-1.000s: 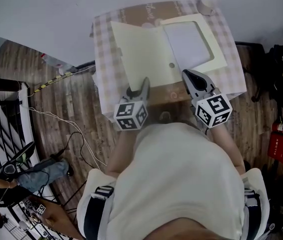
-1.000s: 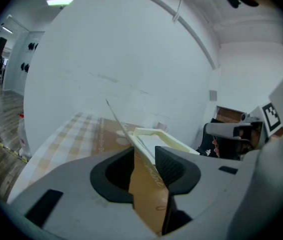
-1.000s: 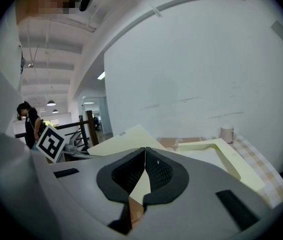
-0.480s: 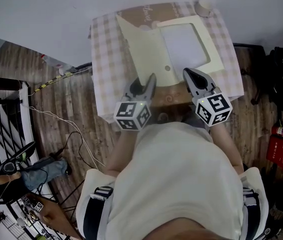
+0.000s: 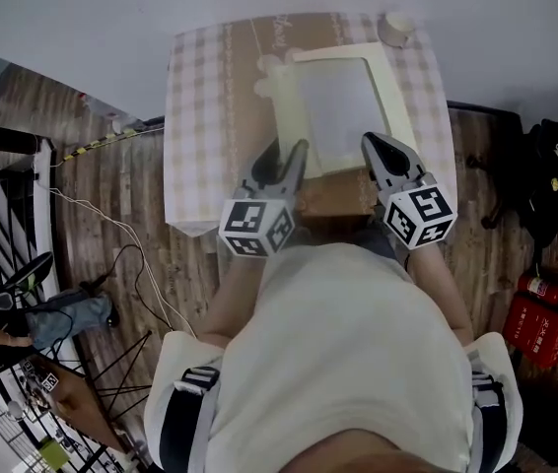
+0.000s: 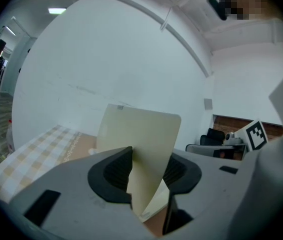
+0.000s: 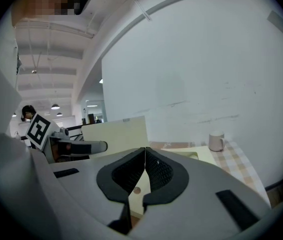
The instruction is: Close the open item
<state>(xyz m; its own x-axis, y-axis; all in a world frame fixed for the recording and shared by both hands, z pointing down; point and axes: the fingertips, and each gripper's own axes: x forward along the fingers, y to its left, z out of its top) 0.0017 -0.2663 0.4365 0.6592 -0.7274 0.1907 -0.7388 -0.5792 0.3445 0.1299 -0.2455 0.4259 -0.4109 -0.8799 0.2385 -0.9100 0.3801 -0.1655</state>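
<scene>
Lighting: bright, even indoor light; all frames wide-angle.
Head view is sharp at centre and bowed at the edges, with the floor [image 5: 111,225] at left darker. Both gripper views are round with black corners. Ceiling lamp [image 6: 57,10] glares upper left. White wall [image 7: 206,74] is flat and shadowless. Left hand-held gripper [image 6: 149,171] foreground is slightly soft.

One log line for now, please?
left tool: open, around cover | cover: standing up | right tool: shut, empty

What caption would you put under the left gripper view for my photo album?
Cream folder cover stands upright between the left gripper's parted jaws, above the checked tablecloth.
</scene>
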